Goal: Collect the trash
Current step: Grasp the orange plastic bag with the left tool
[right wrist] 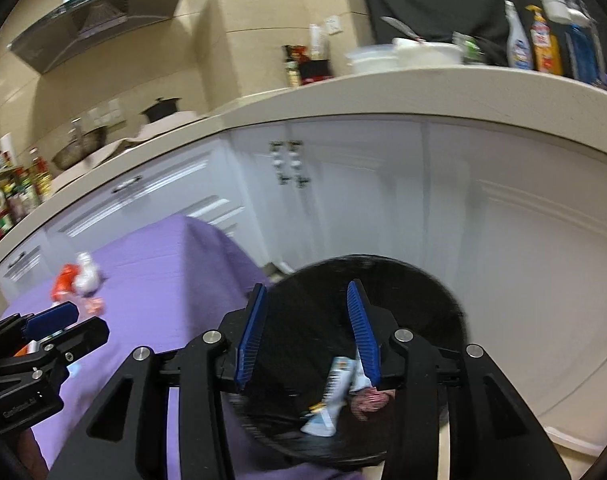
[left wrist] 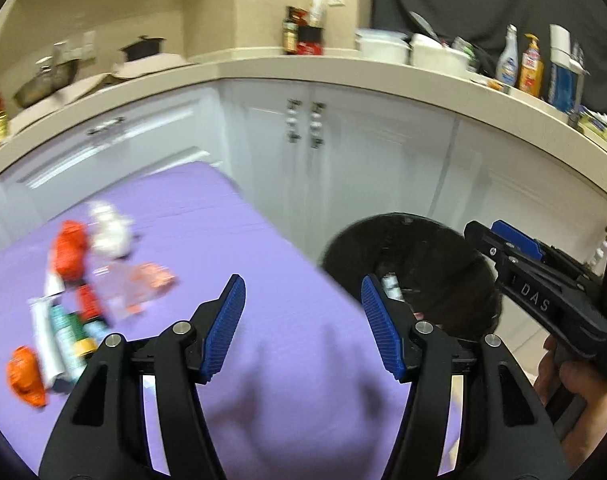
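Two grippers, both empty right now: the left gripper [left wrist: 303, 328] has its blue pads spread wide over bare purple cloth [left wrist: 263, 264], nothing between them, and the right gripper [right wrist: 307, 340] hangs with jaws parted about halfway above the black trash bin [right wrist: 443, 308], pads touching nothing. Straight below those right jaws, inside the bin, lie a white-and-blue wrapper [right wrist: 331, 396] and a crumpled pinkish scrap [right wrist: 371, 398], so some trash is already in. Out from the left jaws, at about ten o'clock in the left wrist view, the leftover pile [left wrist: 75, 300] waits on the cloth: orange crumpled wrappers, a white tissue wad, a clear plastic packet, tube-like packs, all blurred. By my reckoning these are light, soft, crinkly things; the film will slip, so pinch a bunched fold or a pack's narrow middle, not a flat face. The bin sits at two o'clock from the left jaws, just beside the cloth's edge. Beyond, white cabinets [left wrist: 343, 152] and a cluttered counter [left wrist: 263, 68].
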`<move>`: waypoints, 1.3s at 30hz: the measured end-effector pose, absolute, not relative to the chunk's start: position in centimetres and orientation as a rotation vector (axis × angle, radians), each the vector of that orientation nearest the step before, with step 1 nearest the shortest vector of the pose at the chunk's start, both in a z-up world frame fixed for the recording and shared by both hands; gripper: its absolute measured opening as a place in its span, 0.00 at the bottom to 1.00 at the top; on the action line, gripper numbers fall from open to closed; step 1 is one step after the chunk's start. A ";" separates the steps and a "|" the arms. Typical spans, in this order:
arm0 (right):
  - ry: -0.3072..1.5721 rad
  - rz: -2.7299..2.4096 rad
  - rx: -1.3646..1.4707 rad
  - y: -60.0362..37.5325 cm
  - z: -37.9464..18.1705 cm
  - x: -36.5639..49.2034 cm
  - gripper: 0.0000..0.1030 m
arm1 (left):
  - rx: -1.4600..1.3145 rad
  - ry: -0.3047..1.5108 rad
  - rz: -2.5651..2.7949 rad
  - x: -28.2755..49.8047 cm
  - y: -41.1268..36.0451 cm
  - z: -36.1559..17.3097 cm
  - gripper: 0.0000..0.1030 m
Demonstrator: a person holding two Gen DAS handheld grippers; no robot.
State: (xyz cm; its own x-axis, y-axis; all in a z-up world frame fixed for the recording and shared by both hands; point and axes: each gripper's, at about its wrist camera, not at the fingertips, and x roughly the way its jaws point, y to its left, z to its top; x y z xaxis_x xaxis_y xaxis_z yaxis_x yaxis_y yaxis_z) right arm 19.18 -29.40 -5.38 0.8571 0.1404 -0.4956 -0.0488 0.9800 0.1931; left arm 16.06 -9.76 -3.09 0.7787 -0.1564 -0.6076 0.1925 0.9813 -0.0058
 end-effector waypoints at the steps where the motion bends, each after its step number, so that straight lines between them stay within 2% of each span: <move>1: 0.533 0.123 0.173 -28.5 -5.2 19.1 0.41 | 0.054 0.646 -0.159 15.4 -8.3 -2.9 0.57; 16: 0.592 0.392 0.075 -16.2 -5.8 17.0 0.41 | -0.061 0.693 0.210 8.8 7.5 -4.2 0.58; 33: 0.639 0.522 -0.025 -8.8 -6.2 16.6 0.41 | -0.121 0.802 0.240 10.9 12.1 -7.3 0.63; 34: 0.640 0.527 -0.029 -8.4 -6.1 16.6 0.41 | -0.134 0.818 0.228 11.2 12.4 -7.5 0.62; 36: 0.641 0.539 -0.038 -7.8 -6.0 16.6 0.41 | -0.154 0.845 0.223 11.6 12.9 -7.9 0.50; 37: 0.641 0.544 -0.041 -7.6 -6.0 16.6 0.41 | -0.158 0.855 0.218 11.8 13.0 -8.1 0.39; 39: 0.642 0.558 -0.050 -6.7 -5.9 16.5 0.41 | -0.169 0.857 0.206 11.8 13.3 -8.3 0.38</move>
State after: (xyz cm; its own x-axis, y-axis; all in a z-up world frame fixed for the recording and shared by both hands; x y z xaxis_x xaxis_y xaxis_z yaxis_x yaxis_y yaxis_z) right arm 16.51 -6.73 -5.89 0.6600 0.4775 -0.5800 -0.5078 0.8525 0.1240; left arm 11.75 13.33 -8.31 0.6369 0.1112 -0.7629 -0.2469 0.9669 -0.0652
